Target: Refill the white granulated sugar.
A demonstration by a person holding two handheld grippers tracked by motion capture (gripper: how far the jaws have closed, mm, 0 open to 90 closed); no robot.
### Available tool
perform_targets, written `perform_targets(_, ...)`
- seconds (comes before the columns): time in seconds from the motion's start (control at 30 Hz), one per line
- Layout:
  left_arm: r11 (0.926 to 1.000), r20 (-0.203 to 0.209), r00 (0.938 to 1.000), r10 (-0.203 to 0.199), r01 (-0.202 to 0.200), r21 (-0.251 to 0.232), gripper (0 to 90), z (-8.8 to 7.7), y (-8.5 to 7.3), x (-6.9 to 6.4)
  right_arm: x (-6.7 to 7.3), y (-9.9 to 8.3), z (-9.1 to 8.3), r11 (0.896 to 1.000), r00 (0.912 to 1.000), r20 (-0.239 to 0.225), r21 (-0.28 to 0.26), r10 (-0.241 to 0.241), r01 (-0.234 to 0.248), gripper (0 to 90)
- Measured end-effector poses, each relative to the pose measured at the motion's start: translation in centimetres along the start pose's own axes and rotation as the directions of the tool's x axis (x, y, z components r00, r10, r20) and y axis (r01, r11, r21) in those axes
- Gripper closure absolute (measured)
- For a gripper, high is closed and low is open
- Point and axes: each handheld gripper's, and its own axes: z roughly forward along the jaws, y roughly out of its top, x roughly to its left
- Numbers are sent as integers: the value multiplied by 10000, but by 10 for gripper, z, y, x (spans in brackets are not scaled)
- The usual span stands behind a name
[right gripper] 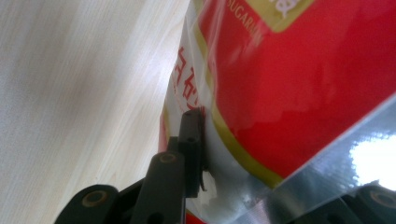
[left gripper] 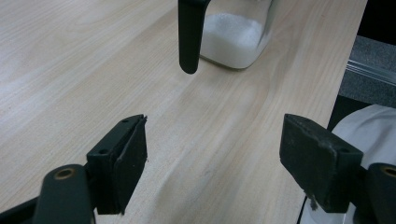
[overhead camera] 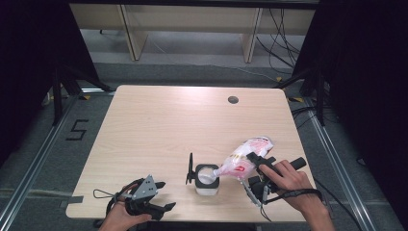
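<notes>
Sugar from the red-and-white plastic bag (overhead camera: 245,156) clamped in the right gripper (overhead camera: 257,168) partly fills the clear square jar (overhead camera: 207,180), pouring looks unfinished, left gripper (overhead camera: 156,195) idles open.

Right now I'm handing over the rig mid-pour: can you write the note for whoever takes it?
Right gripper: shut on the sugar bag, tilted with its mouth over the jar.
Left gripper: open, idle near the table's front edge, holding nothing.
Jar: near the front edge, black lid flipped up, partly filled with white sugar.
Done: bag gripped and tipped, some sugar in.
Left: finish pouring, set the bag down, probably close the lid.
</notes>
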Motion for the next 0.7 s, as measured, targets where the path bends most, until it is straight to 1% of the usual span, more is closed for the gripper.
perform_targets(0.03,9999,-3,10000,-99,99,16,230,0,0,0,0,0,0,10000,10000,-14,2,9,-9,743)
perform_targets(0.07,10000,0,10000,-45,45,-11,229,0,0,0,0,1,-1,9999,10000,-15,93,50,-50,743)
perform_targets(0.1,9999,10,9999,-134,134,-103,230,1,0,-1,3,1,-1,9989,9988,-189,164,450,-447,744)
perform_targets(0.13,10000,-1,10000,-52,52,-9,230,0,0,0,0,1,-1,9999,9999,-76,56,103,-102,744)
perform_targets(0.17,10000,-18,10000,-87,88,9,230,0,0,0,1,1,-1,9998,9998,-101,103,197,-196,744)
perform_targets(0.2,9999,-3,9999,-146,146,16,230,0,0,-1,2,1,-2,9989,9990,-140,216,419,-416,746)
perform_targets(0.23,9999,-13,9999,-128,128,9,230,0,0,-1,0,1,0,9998,9998,-97,55,183,-182,747)
perform_targets(0.27,9999,-14,9999,-131,131,1,230,0,0,-1,0,2,-1,9996,9997,-107,171,238,-236,748)
perform_targets(0.33,10000,-10,9999,-100,100,1,229,0,0,0,-1,1,0,9999,9999,-79,63,81,-81,749)
perform_targets(0.37,10000,7,10000,-21,21,1,230,0,0,0,-1,1,0,9999,9999,-108,60,103,-103,750)
perform_targets(0.43,9999,-16,9999,-132,132,8,230,0,0,-1,-2,2,3,9999,10000,-66,-103,-35,35,751)
perform_targets(0.47,9999,-13,9999,-134,134,11,230,0,0,-1,1,0,4,9985,9983,-244,-91,538,-540,751)
perform_targets(0.5,9999,-11,9999,-123,123,18,230,0,0,-1,1,-1,5,9964,9960,-319,-86,835,-838,751)
perform_targets(0.53,9997,0,9997,-224,224,-101,230,1,0,-2,-2,-3,6,9971,9968,-275,-85,755,-758,752)
perform_targets(0.57,9998,8,9998,-184,184,-89,229,1,0,-2,0,-6,10,9934,9934,-275,-243,1111,-1118,752)
perform_targets(0.6,9997,34,9997,-226,226,-95,230,0,0,-2,-3,-7,11,9930,9929,-371,-301,1128,-1139,752)
perform_targets(0.63,9999,146,9998,-152,151,31,230,-1,1,-1,0,-8,13,9878,9874,-370,-190,1540,-1548,753)
perform_targets(0.67,9994,137,9996,232,-236,246,230,-2,1,2,1,-10,14,9859,9842,-601,-69,1664,-1671,753)
perform_targets(0.7,9995,170,9993,-324,325,-53,230,0,0,-1,1,-10,14,9831,9818,-551,-120,1816,-1825,753)
